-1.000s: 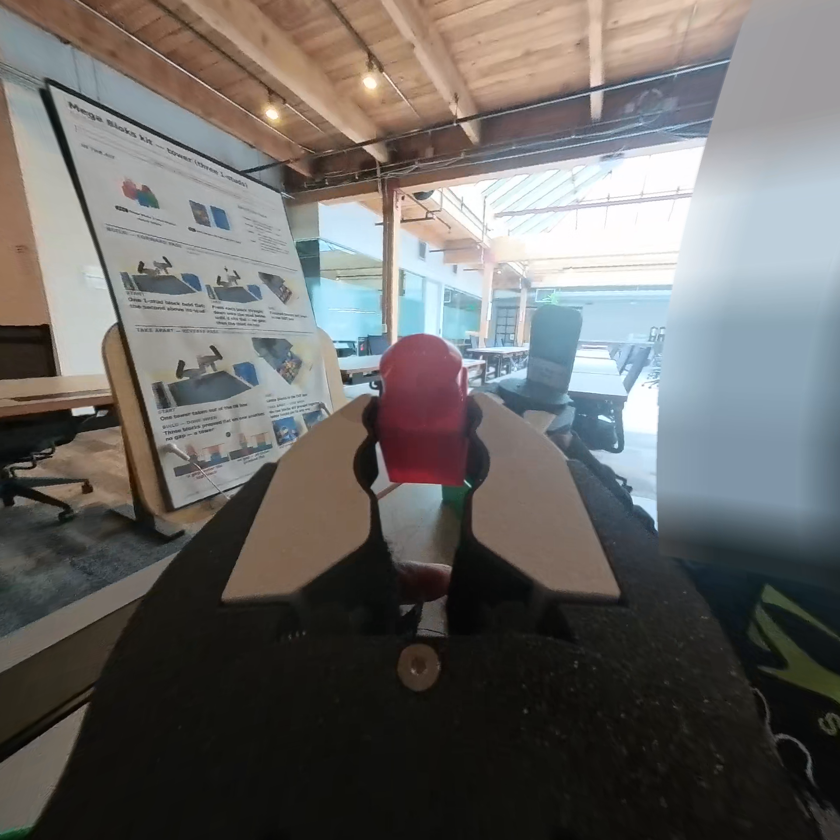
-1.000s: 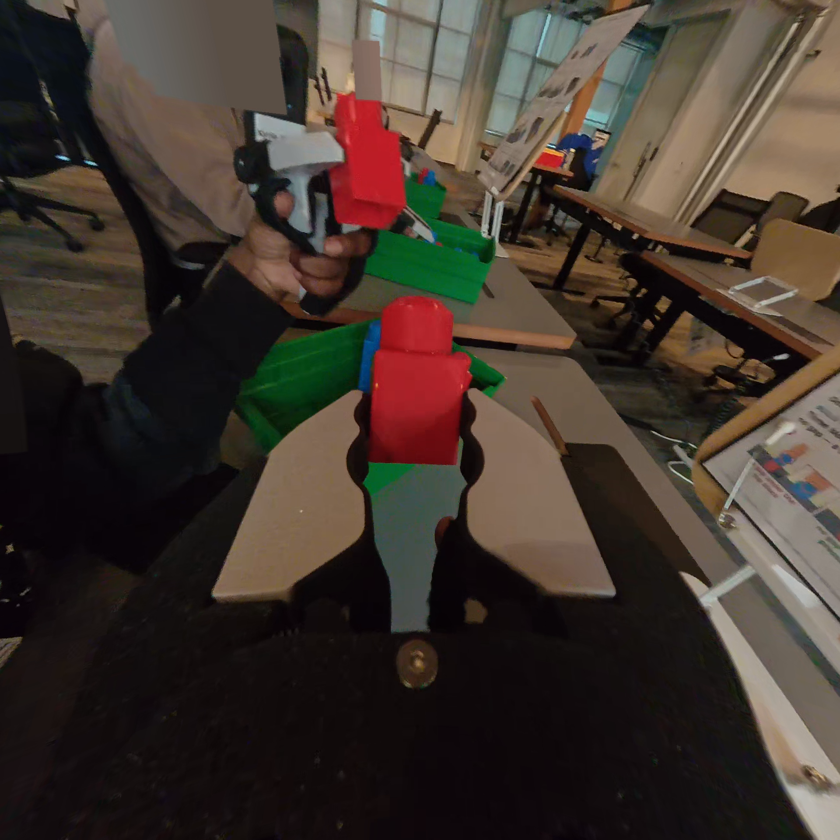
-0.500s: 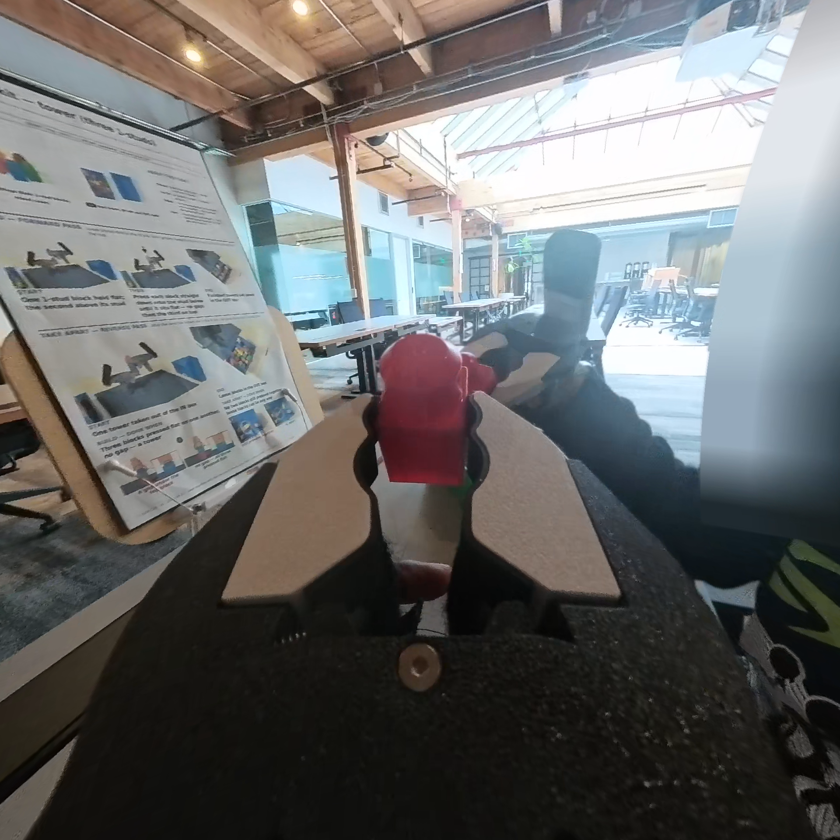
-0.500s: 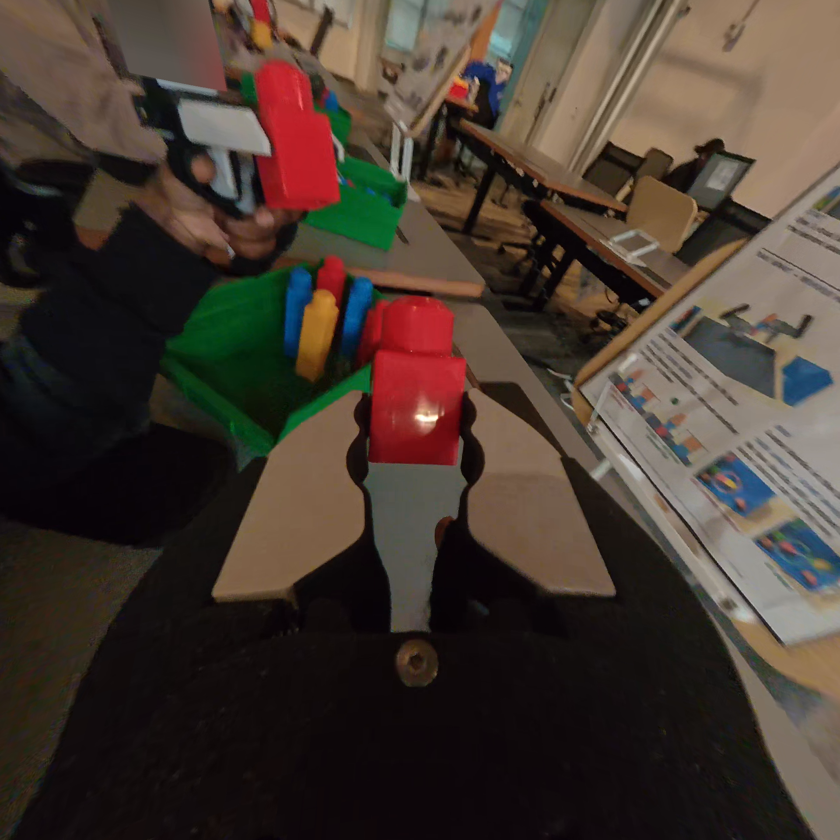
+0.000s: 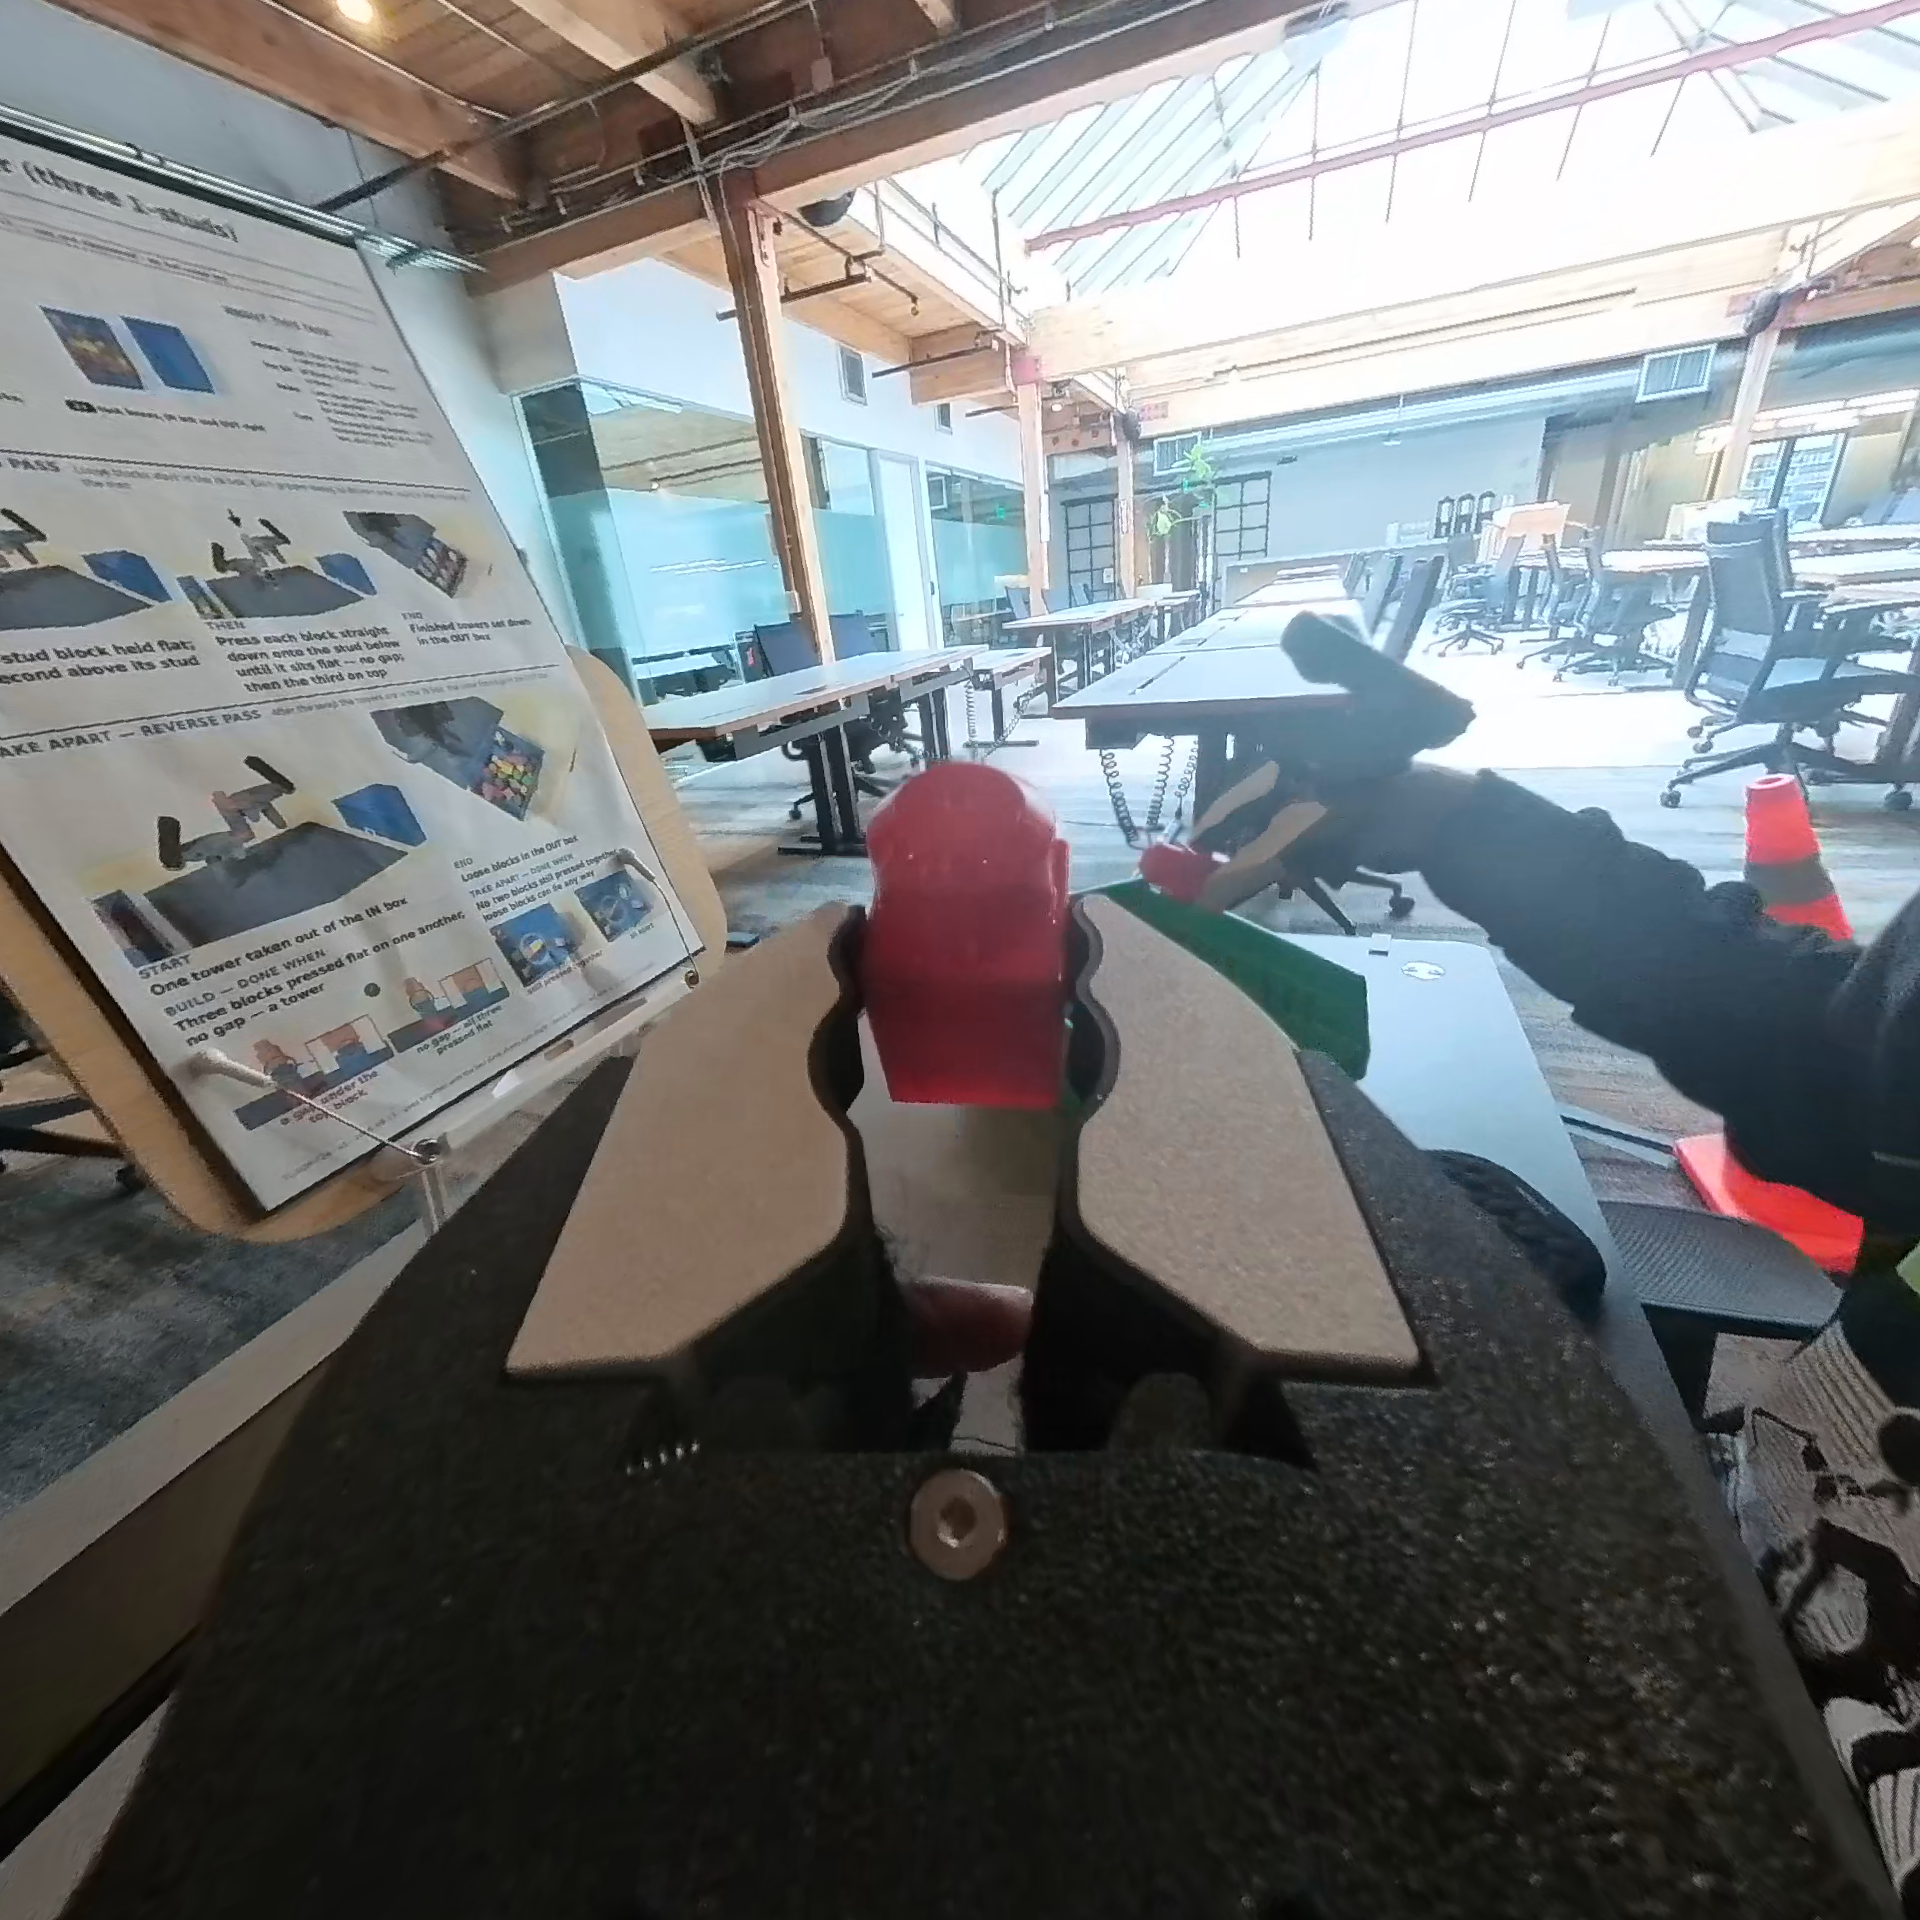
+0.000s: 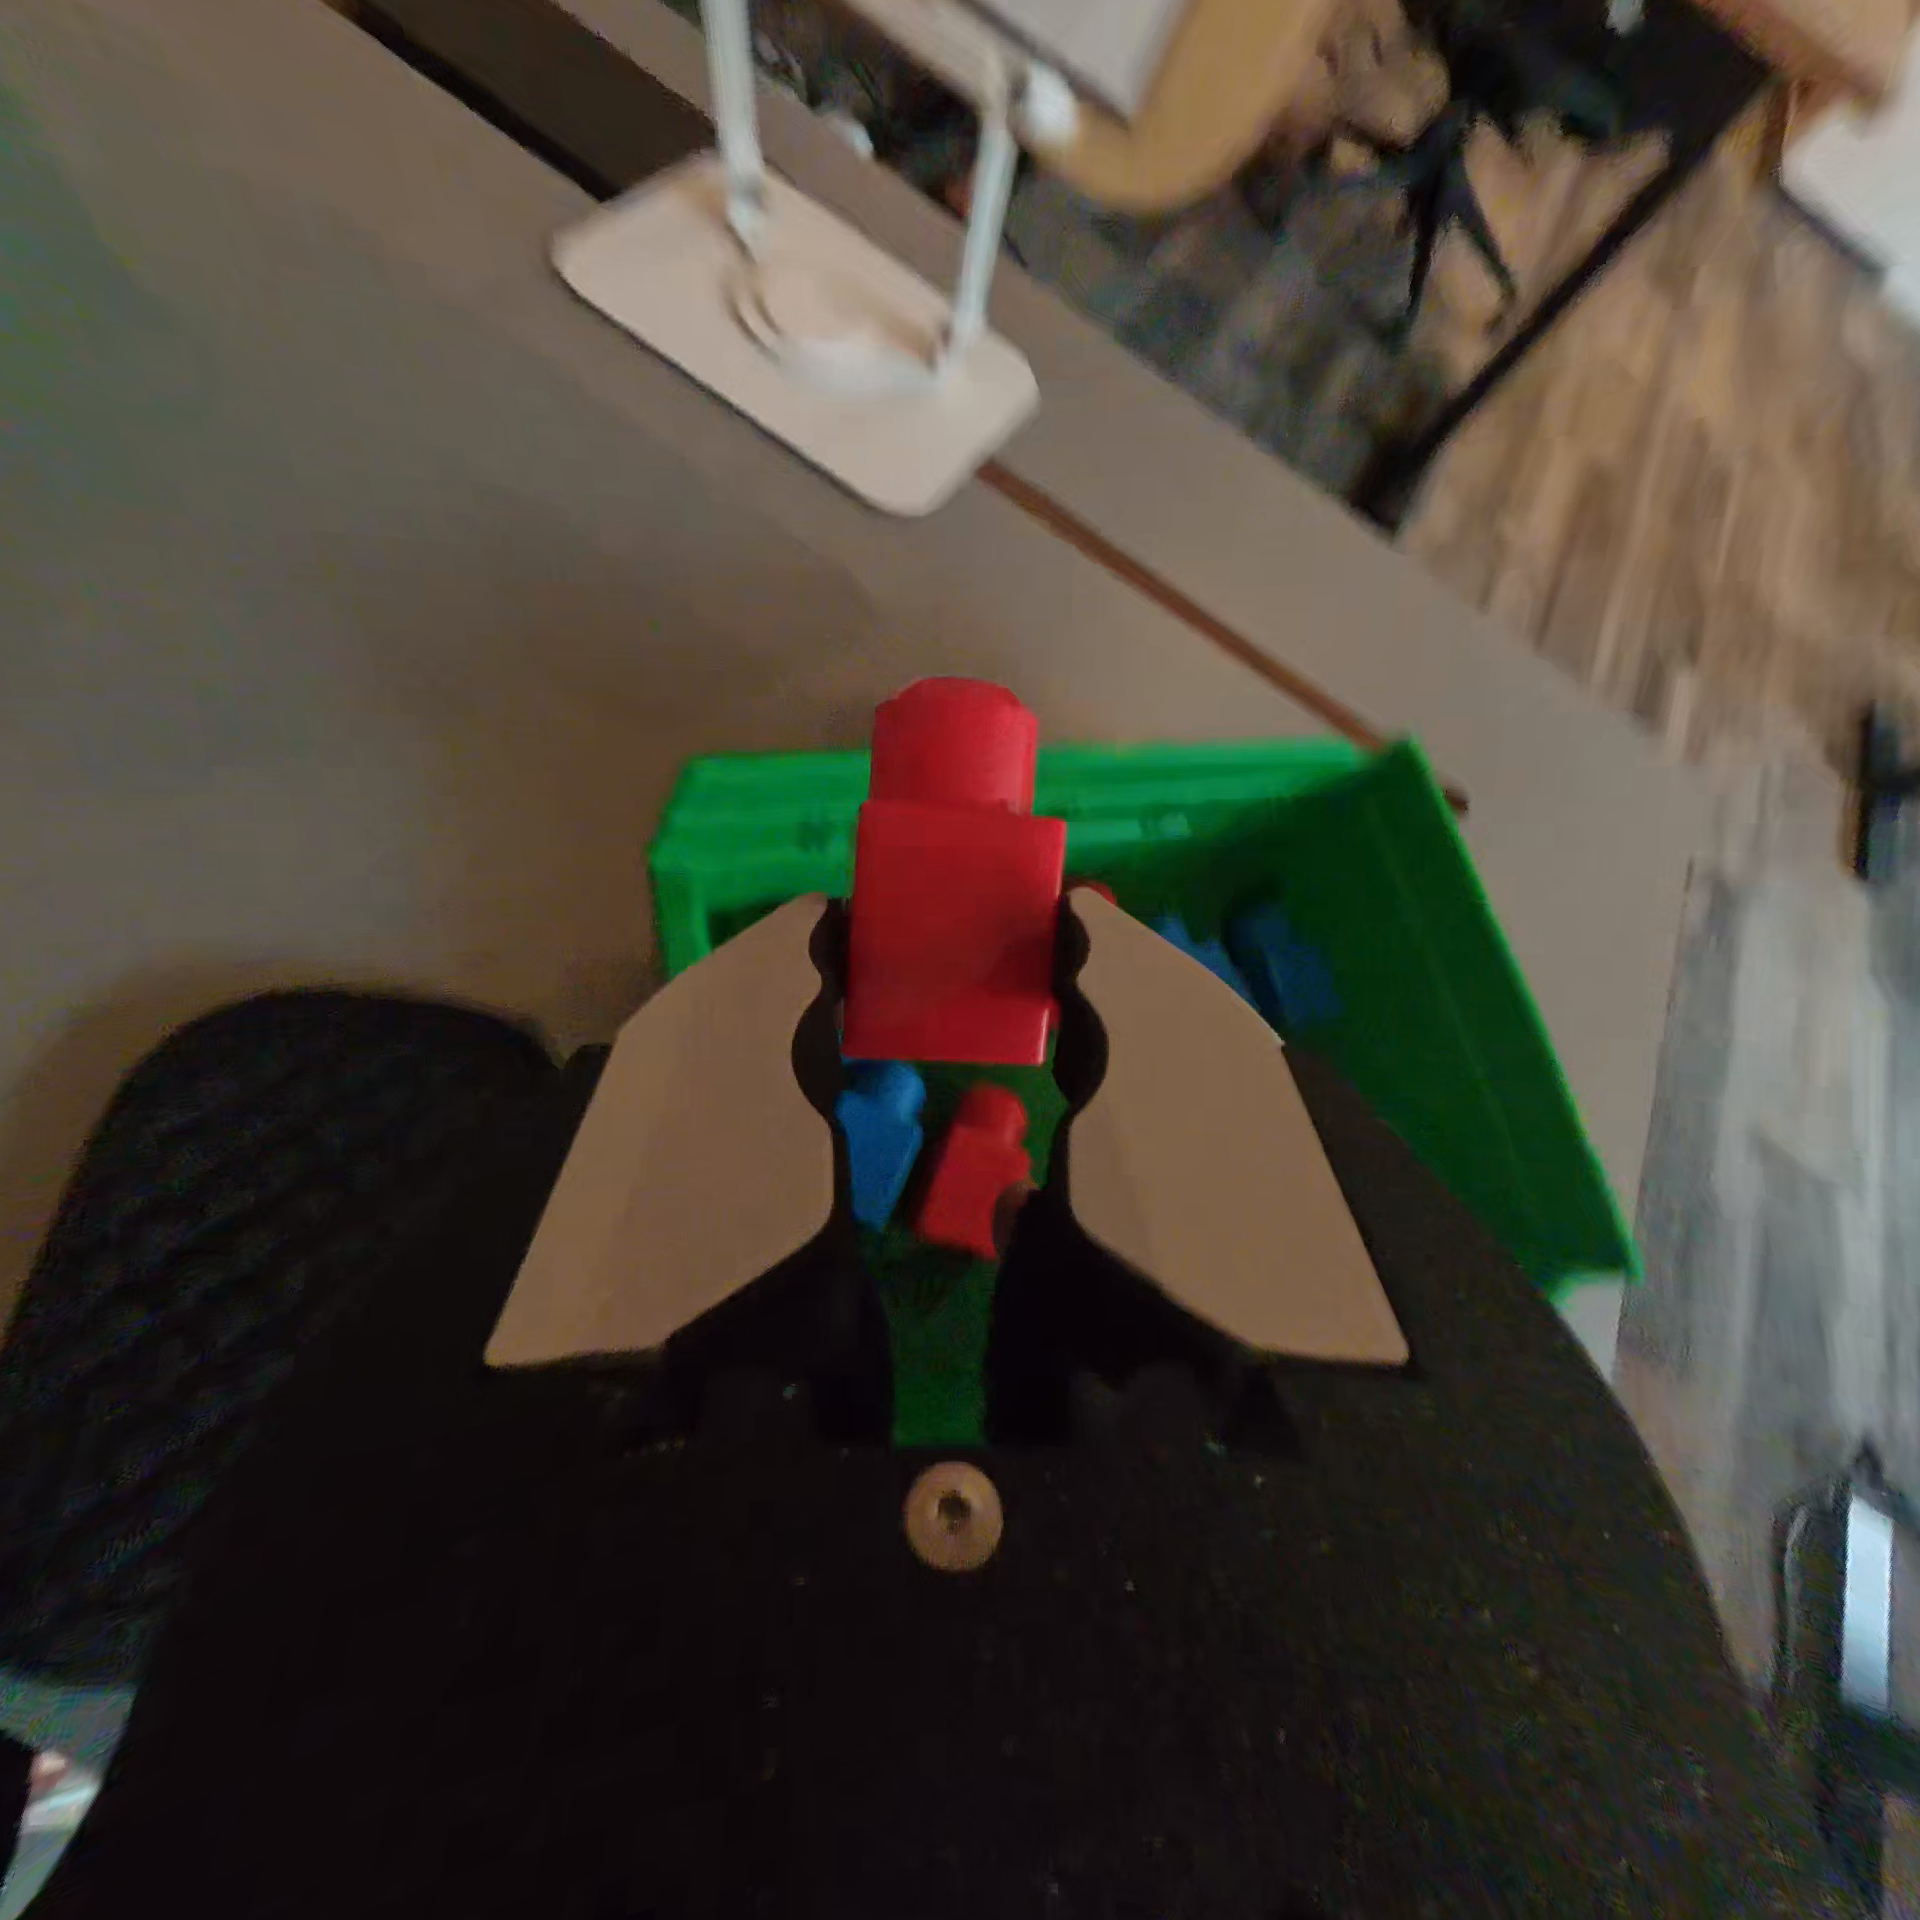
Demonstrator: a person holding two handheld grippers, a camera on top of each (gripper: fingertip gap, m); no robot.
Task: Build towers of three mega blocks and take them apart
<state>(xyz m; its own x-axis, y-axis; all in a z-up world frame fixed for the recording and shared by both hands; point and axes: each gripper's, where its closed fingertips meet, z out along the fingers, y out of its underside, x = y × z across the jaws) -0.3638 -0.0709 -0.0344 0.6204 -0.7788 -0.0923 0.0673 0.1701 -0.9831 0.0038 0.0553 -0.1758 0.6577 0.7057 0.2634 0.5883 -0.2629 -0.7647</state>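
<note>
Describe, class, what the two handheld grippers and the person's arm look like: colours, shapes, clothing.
Each gripper, left gripper and right gripper, has two flat tan fingers with wavy black inner edges, set in a rough black body with one silver screw. The arm behind the right gripper wears a black sleeve.

Loose blocks point(image 6: 883, 1138) in the bin point(image 6: 1455, 997), instruction board point(image 5: 260, 675) behind.

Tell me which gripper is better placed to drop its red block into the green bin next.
Right, most likely. The right gripper holds its red block directly above the green bin, pointing down at the loose blocks inside. The left gripper holds its own red block level, aimed across the room.
</note>
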